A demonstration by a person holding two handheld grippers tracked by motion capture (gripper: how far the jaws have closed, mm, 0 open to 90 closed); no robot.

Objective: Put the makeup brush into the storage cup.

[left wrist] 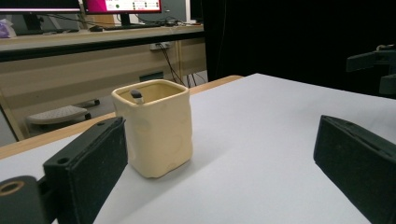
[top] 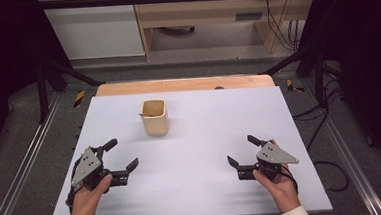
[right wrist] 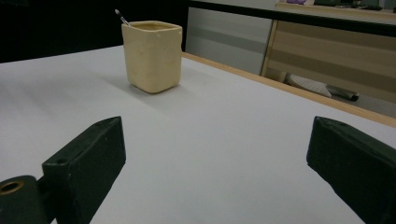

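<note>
A cream square cup [top: 154, 117] stands upright on the white tabletop [top: 205, 131], left of centre and toward the far side. A thin dark-tipped stick [top: 143, 114] pokes out at its rim. My left gripper [top: 122, 152] rests near the front left, open and holding nothing, below and left of the cup. My right gripper [top: 240, 149] rests near the front right, also open with nothing in it. In the left gripper view the cup [left wrist: 156, 126] is close ahead beside the left jaw, with the stick [left wrist: 136, 95] inside. In the right gripper view the cup [right wrist: 152, 53] stands farther off, upper left.
A wooden strip [top: 184, 85] edges the table's far side. Beyond it are a wooden desk [top: 213, 16] and hanging cables [top: 286, 29]. Black frame struts [top: 68, 72] and metal rails [top: 27, 167] flank the table. The right gripper's jaws [left wrist: 378, 65] show at the left gripper view's edge.
</note>
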